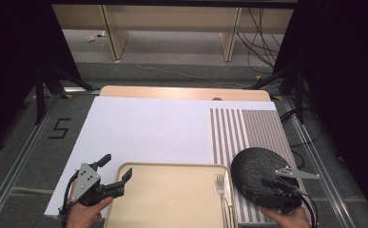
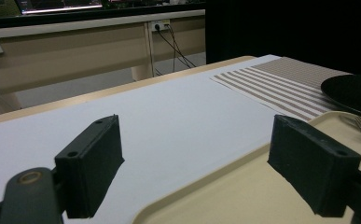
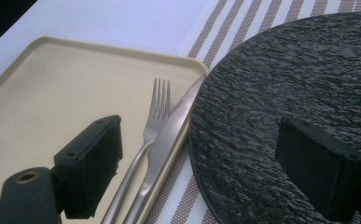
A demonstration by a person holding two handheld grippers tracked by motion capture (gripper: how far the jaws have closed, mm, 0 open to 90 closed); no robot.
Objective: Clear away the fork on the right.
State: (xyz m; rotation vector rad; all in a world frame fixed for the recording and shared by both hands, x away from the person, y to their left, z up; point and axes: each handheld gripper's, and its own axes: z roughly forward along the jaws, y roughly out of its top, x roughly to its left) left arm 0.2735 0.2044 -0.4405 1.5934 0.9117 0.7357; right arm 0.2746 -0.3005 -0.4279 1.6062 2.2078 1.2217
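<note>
On the wooden table [image 1: 181,92] lies a large white sheet [image 1: 148,128], with a striped placemat [image 1: 248,128] covering its right part. A beige tray [image 1: 172,194] sits at the near edge of the sheet; its near side is cut off by the bottom of the high view. To the right of the tray, a dark round slate plate [image 1: 255,166] rests on the placemat, its near portion hidden under the right gripper [image 1: 279,183]. In the right gripper view the plate's rim overlaps the tray's right edge. A fork [image 1: 221,187] lies along the right side of the tray, and a knife [image 3: 169,135] lies beside it against the tray's rim; both handles run out of the frame at the bottom.

The left gripper [image 1: 115,173] has its jaws spread wide across the tray's left far corner, one jaw over the white sheet and the other over the tray, holding nothing. The right gripper's jaws are also spread apart, one above the tray near the fork, the other above the plate, gripping nothing.

Beyond the table, cables [image 1: 262,35] trail across the floor.
</note>
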